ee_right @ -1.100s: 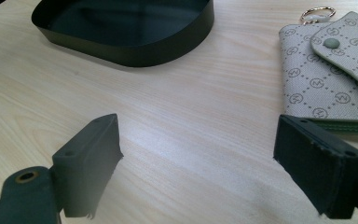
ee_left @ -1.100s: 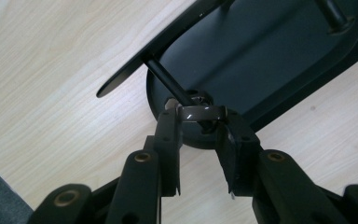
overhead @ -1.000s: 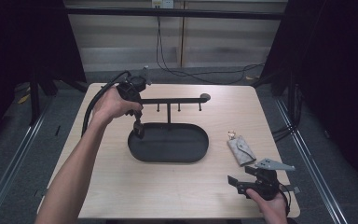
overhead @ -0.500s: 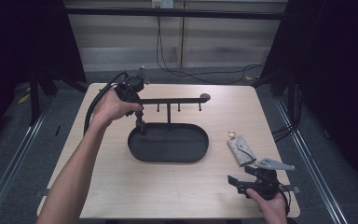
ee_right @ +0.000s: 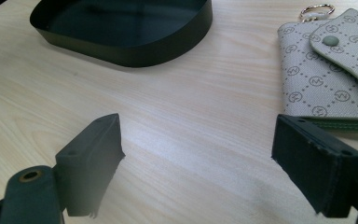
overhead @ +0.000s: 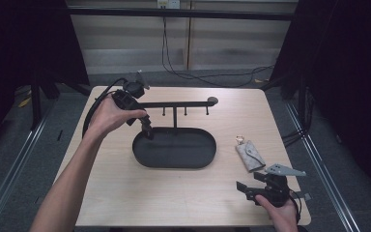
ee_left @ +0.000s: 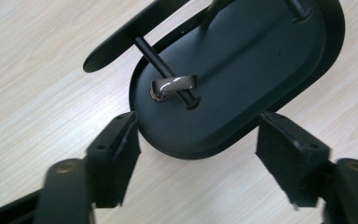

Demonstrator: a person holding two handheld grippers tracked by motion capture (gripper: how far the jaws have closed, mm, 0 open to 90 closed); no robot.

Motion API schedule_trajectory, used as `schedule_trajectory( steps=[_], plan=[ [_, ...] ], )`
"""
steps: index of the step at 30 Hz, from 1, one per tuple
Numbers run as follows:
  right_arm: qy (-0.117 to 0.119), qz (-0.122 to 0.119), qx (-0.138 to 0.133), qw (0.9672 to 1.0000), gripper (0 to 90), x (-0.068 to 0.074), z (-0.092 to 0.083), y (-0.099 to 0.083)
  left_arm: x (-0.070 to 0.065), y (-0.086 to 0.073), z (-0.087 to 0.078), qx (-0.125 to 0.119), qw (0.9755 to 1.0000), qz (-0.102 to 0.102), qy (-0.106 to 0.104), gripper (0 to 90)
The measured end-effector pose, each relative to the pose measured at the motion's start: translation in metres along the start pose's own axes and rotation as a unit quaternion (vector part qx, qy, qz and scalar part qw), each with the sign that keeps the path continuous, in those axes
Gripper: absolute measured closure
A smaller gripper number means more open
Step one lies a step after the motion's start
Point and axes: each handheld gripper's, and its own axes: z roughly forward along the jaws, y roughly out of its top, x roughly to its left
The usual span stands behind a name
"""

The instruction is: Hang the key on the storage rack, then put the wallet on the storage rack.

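A black stand has an oval tray (overhead: pixel 186 151) and a horizontal bar (overhead: pixel 183 103) with short pegs. My left gripper (overhead: pixel 147 130) hangs over the tray's left end, below the bar. Its jaws have just been opening and now stand wide apart with nothing between them. In the left gripper view (ee_left: pixel 198 142) a small silvery ring (ee_left: pixel 175 86) hangs on a peg (ee_left: pixel 161 63) above the tray (ee_left: pixel 261 60), clear of both pads. My right gripper (overhead: pixel 250 182) rests open near the table's front right edge, seen wide apart in its own view (ee_right: pixel 196 154).
A grey patterned key pouch (overhead: pixel 250 155) with a metal ring (ee_right: pixel 316 9) lies right of the tray, just ahead of the right gripper; the pouch (ee_right: pixel 326 79) sits beside its right jaw. The tray's wall (ee_right: pixel 135 51) stands farther off. Bare wood lies between.
The left hand has shifted only slightly at the stand's left end. The right gripper has stayed where it was.
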Motion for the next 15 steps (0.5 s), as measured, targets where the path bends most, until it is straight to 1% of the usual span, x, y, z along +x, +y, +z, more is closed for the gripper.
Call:
schedule_trajectory(
  steps=[2, 4, 5, 7, 9, 10, 11, 13, 15],
  plan=[
    [0.000, -0.004, 0.000, 1.0000, 15.8, 0.001, -0.001, 0.000, 0.000, -0.004, 0.000, -0.011, 0.9999, 0.000, -0.005, 27.8],
    [-0.002, -0.005, 0.000, 1.0000, 15.7, 0.001, -0.001, 0.000, 0.000, -0.008, 0.002, -0.016, 0.9998, -0.001, -0.011, 25.1],
    [-0.002, -0.004, -0.001, 1.0000, 15.7, 0.001, -0.001, 0.000, 0.001, -0.010, 0.003, -0.020, 0.9997, 0.005, -0.015, 24.0],
    [-0.002, -0.002, -0.001, 1.0000, 15.8, 0.001, -0.001, 0.000, 0.003, -0.015, 0.003, -0.026, 0.9991, 0.008, -0.033, 17.5],
    [-0.002, -0.001, 0.000, 1.0000, 15.7, 0.001, -0.001, 0.000, 0.004, -0.020, 0.001, -0.042, 0.9988, 0.004, -0.024, 19.7],
    [-0.003, -0.002, 0.000, 1.0000, 15.8, 0.001, 0.000, 0.000, 0.004, -0.020, 0.001, -0.042, 0.9988, 0.004, -0.024, 20.3],
    [-0.003, -0.002, 0.000, 1.0000, 15.7, 0.001, 0.000, 0.000, 0.006, -0.027, 0.000, -0.060, 0.9977, 0.007, -0.031, 18.7],
    [-0.005, -0.001, 0.000, 1.0000, 15.8, 0.001, 0.000, 0.000, 0.008, -0.034, -0.001, -0.067, 0.9971, 0.009, -0.035, 17.3],
    [-0.006, 0.001, 0.000, 1.0000, 15.7, 0.000, 0.000, 0.000, 0.012, -0.042, -0.002, -0.073, 0.9967, 0.010, -0.034, 18.4]
  ],
)
